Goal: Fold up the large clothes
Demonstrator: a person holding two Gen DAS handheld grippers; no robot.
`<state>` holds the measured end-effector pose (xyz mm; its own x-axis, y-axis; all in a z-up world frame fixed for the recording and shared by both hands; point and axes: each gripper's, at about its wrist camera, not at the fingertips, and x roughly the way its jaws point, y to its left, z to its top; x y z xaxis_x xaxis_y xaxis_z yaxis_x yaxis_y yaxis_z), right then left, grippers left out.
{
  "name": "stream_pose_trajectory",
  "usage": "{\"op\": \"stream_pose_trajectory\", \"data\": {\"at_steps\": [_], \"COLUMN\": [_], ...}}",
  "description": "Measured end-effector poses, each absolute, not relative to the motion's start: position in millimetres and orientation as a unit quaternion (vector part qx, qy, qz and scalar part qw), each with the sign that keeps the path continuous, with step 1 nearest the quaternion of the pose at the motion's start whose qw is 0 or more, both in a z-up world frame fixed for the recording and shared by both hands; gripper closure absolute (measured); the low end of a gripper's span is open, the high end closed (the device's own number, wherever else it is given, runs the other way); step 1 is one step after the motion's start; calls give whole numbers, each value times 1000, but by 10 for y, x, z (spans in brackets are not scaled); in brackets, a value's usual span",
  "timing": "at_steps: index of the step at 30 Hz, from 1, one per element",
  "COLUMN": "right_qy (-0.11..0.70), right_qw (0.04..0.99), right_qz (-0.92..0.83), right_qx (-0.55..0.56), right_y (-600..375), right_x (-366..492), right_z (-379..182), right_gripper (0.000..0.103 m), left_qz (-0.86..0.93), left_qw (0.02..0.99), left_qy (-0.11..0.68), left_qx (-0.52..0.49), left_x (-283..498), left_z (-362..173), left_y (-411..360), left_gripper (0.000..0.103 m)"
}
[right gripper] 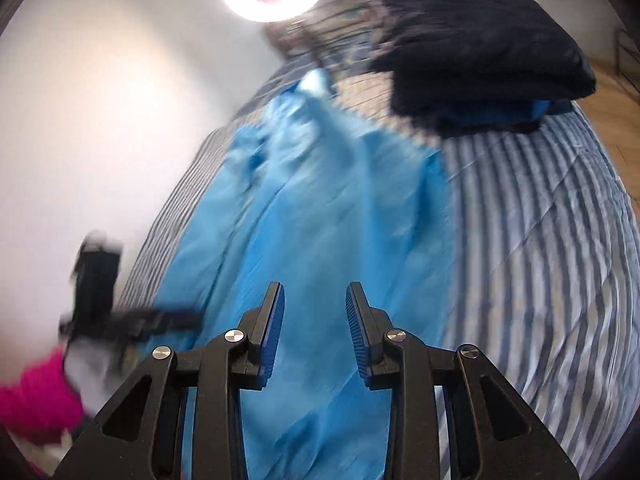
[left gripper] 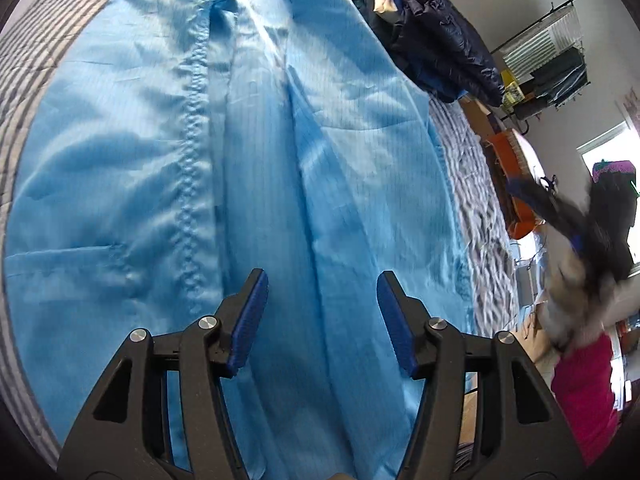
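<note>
Blue garment (left gripper: pixel 248 168) flat on striped bedding (right gripper: pixel 540 240), both tools agape, no legible writing

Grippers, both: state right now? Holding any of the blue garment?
Left gripper: open, empty, above the light blue garment.
Right gripper: open, empty, also over the garment; view is motion-blurred.

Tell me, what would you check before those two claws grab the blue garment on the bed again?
1. Left gripper open, nothing held: ok.
2. Right gripper open, nothing held: ok.
3. Blue garment spread on the striped bedding: ok, though wrinkled.
4. Garment clear of the dark clothes pile: cannot tell, the right view is blurred.
5. Edge or corner to grasp within sight: not ok in the left view, only mid-fabric lies between the fingers.
</note>
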<state>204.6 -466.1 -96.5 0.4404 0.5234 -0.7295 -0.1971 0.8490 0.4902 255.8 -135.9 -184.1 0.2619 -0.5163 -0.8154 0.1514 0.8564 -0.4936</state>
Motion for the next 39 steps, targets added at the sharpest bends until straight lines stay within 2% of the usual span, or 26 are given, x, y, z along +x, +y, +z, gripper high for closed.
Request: {"op": "stream_pose_trajectory", "data": {"at_steps": [11,12,14,15,17,18,19,23,28,33,39], "right_qy": [499,498,496,494,497,499,498,473,439,457,475], "right_qw": [823,822,815,812,811,813,817,843,861,862,833], "right_qz": [161,162,168,173,178,176,175,154,108,90,113], "right_qx": [219,226,247,258,254,243,232,205,233,202,258], "right_y": [-4966,-4985,-4994,-4986,-4915,-4881,-4843,-4861,-5183,-5041,-5178], "right_x": [3175,3234,3331,3373,3428,3452,3475,3503,3614,3697,3648], "right_z": [-1587,-1630,-1719,-1747,-1783,-1798,-1806,-1703,-1569,-1724,-1705], "right_gripper": [73,73,73,73,73,91,101,102,103,102,101], "left_qz": [-209,-211,-218,-221,-217,-213,-210,-200,-200,-216,-223], "left_qw": [785,786,784,785,792,795,796,799,777,776,788], "left_qy": [563,562,562,562,555,554,553,547,570,573,563], "left_qx": [-152,-151,-146,-139,-129,-124,-127,-150,-178,-151,-115], "left_x": [2818,2828,2851,2857,2841,2831,2820,2736,2554,2537,2556], "left_z": [-1984,-1995,-2016,-2023,-2016,-2013,-2006,-1953,-2113,-2150,-2105], "left_y": [-1573,-1586,-1627,-1649,-1652,-1650,-1637,-1540,-1524,-1666,-1734], "left_gripper": [47,53,97,99,100,101,102,103,103,103,103]}}
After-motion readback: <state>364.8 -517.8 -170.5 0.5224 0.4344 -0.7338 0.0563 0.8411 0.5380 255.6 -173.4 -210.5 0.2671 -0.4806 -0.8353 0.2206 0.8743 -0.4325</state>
